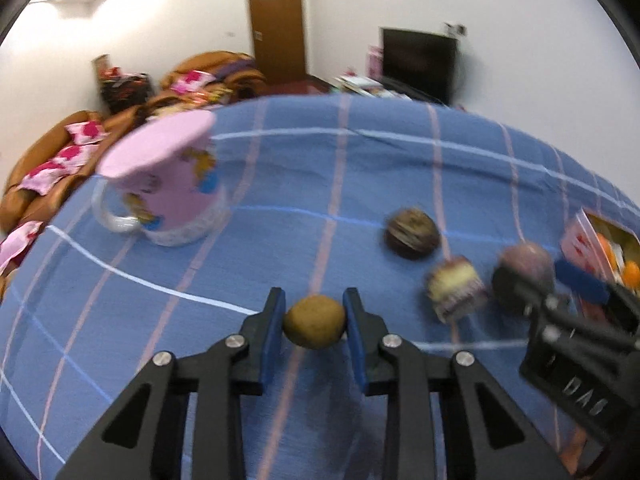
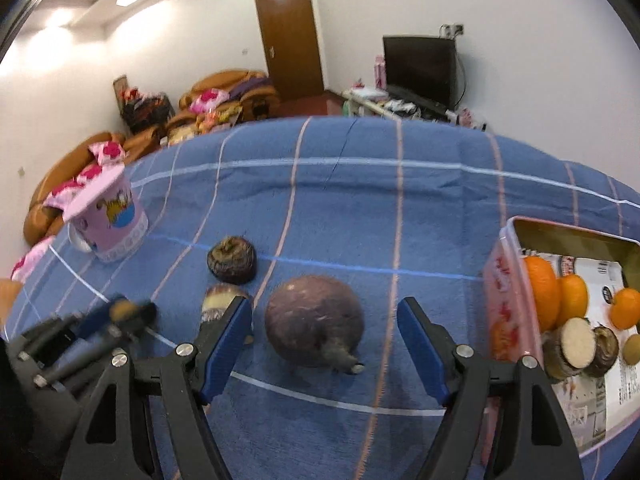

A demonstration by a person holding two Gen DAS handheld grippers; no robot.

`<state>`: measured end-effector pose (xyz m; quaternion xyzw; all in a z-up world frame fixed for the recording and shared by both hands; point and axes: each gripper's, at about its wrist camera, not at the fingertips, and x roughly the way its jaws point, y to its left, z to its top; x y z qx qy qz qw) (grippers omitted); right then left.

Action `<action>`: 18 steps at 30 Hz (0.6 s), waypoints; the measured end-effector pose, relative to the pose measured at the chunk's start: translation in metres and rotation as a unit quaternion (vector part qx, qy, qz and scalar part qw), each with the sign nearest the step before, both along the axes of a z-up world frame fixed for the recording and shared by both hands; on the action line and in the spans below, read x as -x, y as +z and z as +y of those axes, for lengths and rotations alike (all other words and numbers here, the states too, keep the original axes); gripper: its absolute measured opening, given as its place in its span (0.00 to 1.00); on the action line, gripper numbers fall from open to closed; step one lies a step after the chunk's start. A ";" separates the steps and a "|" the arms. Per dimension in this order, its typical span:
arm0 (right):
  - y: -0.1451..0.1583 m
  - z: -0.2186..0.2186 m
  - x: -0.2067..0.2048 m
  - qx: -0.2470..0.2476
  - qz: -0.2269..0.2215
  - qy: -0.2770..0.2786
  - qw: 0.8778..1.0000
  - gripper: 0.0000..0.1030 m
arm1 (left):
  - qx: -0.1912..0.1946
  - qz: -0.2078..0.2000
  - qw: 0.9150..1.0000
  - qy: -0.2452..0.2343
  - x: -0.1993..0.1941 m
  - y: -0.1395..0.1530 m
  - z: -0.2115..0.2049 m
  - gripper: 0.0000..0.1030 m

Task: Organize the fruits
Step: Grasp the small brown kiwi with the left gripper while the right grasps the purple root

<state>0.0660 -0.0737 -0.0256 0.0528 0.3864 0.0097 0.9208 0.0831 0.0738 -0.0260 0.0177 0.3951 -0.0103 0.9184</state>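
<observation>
Bare cloth (image 2: pixel 344 208) ahead; pink tin (image 2: pixel 498 292) blocks right.

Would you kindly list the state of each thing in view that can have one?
Left gripper: shut on the small brown fruit.
Right gripper: open, straddling the large purple fruit without touching it.
Pink bucket: upside down on the blue cloth.
Pink box: open, partly filled with oranges.
Door: closed.
Television: off.

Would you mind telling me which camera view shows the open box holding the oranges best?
The right wrist view: the open box shows its near wall, rim and the fruit inside. The left wrist view catches only a blurred corner of it at the frame's right edge, partly behind the right gripper.
</observation>
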 end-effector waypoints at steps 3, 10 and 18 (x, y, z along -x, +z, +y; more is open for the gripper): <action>-0.011 0.003 -0.012 0.006 0.041 0.002 0.999 0.74 | 0.003 -0.011 1.000 0.017 -0.002 0.002 0.006 0.31; -0.013 0.013 -0.015 0.026 0.042 0.019 0.999 0.52 | -0.030 -0.031 0.999 0.016 -0.002 0.003 -0.001 0.31; 0.006 0.010 0.011 0.033 -0.022 -0.004 0.999 0.52 | -0.028 -0.030 0.999 0.024 0.003 0.006 0.001 0.31</action>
